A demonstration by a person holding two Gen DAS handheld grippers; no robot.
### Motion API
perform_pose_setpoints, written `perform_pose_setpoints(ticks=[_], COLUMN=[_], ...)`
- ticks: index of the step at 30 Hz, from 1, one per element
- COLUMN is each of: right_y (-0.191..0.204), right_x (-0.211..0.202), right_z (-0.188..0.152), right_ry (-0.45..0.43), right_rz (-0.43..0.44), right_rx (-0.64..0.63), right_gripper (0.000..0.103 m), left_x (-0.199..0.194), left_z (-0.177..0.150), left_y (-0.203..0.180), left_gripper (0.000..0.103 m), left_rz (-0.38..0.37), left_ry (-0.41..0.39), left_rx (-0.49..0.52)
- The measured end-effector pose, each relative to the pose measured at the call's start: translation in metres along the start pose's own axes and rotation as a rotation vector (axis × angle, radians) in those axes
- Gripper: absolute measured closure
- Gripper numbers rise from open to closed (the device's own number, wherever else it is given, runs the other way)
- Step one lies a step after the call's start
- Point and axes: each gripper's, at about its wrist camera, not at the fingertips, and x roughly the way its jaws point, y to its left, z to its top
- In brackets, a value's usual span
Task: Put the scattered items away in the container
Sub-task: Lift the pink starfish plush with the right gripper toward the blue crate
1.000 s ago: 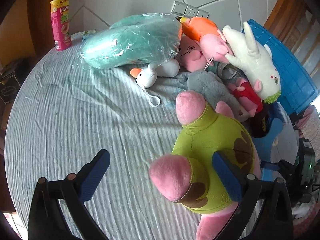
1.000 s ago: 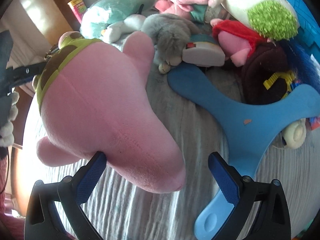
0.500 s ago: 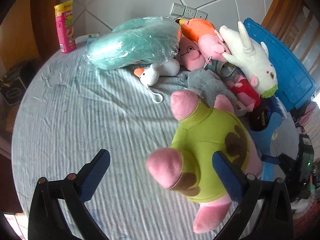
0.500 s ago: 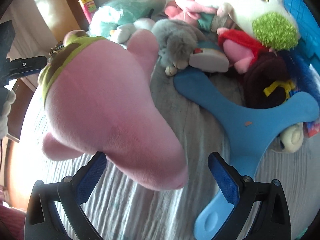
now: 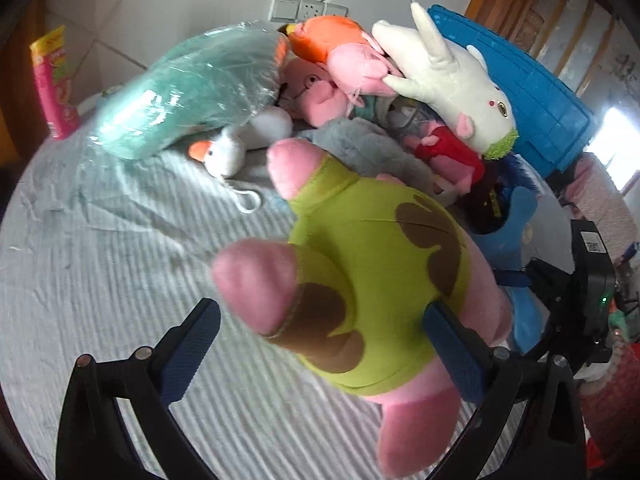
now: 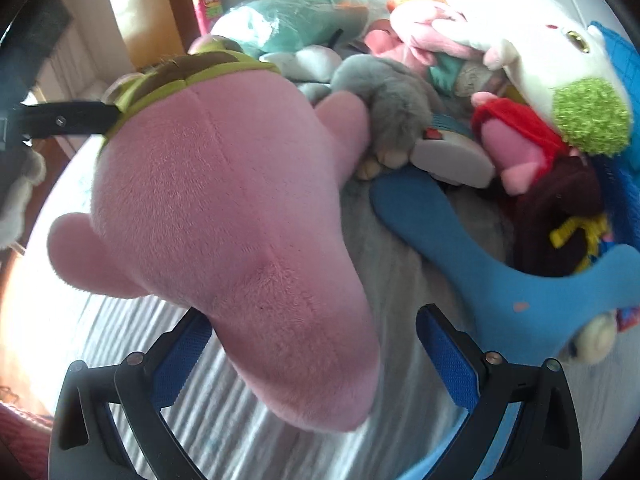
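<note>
The pink star plush [image 5: 372,280], dressed in green shorts with brown patches, was off the tabletop [image 5: 100,264] and hung between the two grippers, its legs pointing toward the left wrist camera and its pointed pink head filling the right wrist view [image 6: 224,208]. The left gripper [image 5: 320,352] had its blue-padded jaws spread wide; the plush's green shorts sat in the gap, the right pad against the fabric, the left pad apart from it. The right gripper [image 6: 316,348] was likewise spread, with the tip of the plush's head lying between its pads; whether either pad touched the fur could not be told. Behind the plush, on the striped grey cloth of the tabletop, lay a heap of toys: a teal plush in clear plastic wrap [image 5: 188,88], a small white duck with an orange beak [image 5: 220,152], a grey furry plush [image 6: 384,120], a white unicorn with a green muzzle [image 5: 452,80], a pink doll in a red dress [image 5: 448,152] and a blue boomerang-shaped toy [image 6: 480,264]. The blue container [image 5: 536,96] stood at the far right, just behind the unicorn. A pink snack tube [image 5: 54,80] stood upright at the far left edge, well apart from the pile.
</note>
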Motion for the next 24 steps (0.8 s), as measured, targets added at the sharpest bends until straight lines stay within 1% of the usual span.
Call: perform_pose_setpoints(ticks=[1,2,3,4,5,7,9,11,15,19,24], right_y=[0.001,0.002,0.002,0.001,0.002,0.004,0.005,0.002,0.005,0.004,-0.001], right_x=[0.001,0.003,0.006,0.011,0.015,0.019,0.024,0.020,0.002,-0.034,-0.085], right_z=[0.000,-0.002,-0.005,-0.005,-0.001,0.008,0.014,0.012,0.009,0.014,0.021], right_ry=[0.002,0.004,0.004,0.004,0.004,0.001,0.000,-0.006,-0.023,-0.088,-0.162], right_rz=[0.009,0.019,0.034,0.052,0.061,0.064,0.036,0.025,0.012,-0.012,-0.076], right_rx=[0.007,0.019,0.037,0.054,0.058,0.046,0.025,0.026,0.012,0.003,-0.023], right_gripper=[0.000,0.000,0.001,0.006,0.016,0.028,0.032,0.036,0.038,0.038,0.038], left_x=[0.004,0.007,0.006,0.005,0.004,0.002,-0.003,-0.009,-0.033,-0.068,-0.104], left_z=[0.002,0.004,0.006,0.008,0.008,0.008,0.008,0.009,0.009,0.017,0.033], left_y=[-0.001,-0.001,-0.002,-0.004,-0.009,-0.019,-0.026,-0.034,-0.058,-0.084,-0.118], left_gripper=[0.016,0.025,0.034,0.035,0.036,0.038,0.039,0.040,0.041,0.041,0.041], left_rz=[-0.041,-0.072,-0.088,-0.094,-0.082,-0.058,-0.042,-0.028,0.010,0.011,0.005], left_ry=[-0.001,-0.006,-0.018,-0.028,-0.034,-0.039,-0.038,-0.041,-0.071,-0.139,-0.210], left_rx=[-0.011,-0.025,-0.042,-0.047,-0.030,-0.001,0.016,0.028,0.059,0.086,0.121])
